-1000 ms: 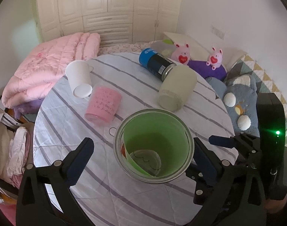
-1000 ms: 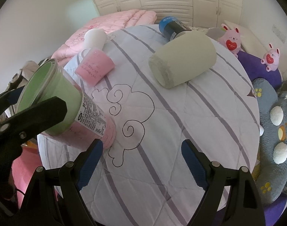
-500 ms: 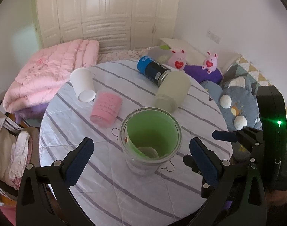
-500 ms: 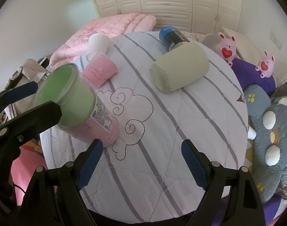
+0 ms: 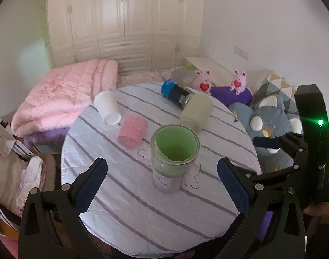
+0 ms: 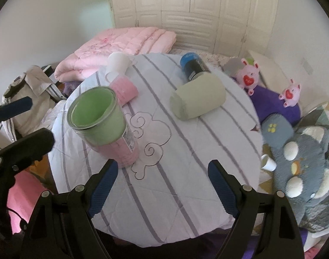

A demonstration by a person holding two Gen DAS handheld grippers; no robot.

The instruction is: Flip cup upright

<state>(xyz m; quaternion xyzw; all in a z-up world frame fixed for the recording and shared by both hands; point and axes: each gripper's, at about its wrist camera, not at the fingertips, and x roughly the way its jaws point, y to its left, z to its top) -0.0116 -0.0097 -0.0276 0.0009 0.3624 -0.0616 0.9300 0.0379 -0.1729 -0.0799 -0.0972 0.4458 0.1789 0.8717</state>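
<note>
Left gripper [image 5: 162, 178] and right gripper [image 6: 162, 182], both spread wide and holding nothing, above the near edge of the round striped table [image 5: 129, 211]. Green-and-pink cup [image 5: 174, 160] upright between the left fingers, touching neither. Beyond it, lying on their sides: pink cup [image 5: 133, 129], white cup [image 5: 107, 106], pale green cup [image 5: 196, 112], blue can [image 5: 176, 92] near the far edge.

Claws back away from the upright cup

The left claw [image 5: 162, 185], which framed the green-lined cup [image 5: 174, 153] closely a second ago, now sits nearer the desk's [image 5: 125, 205] near edge; the right claw [image 6: 162, 185] has pulled back too.
</note>
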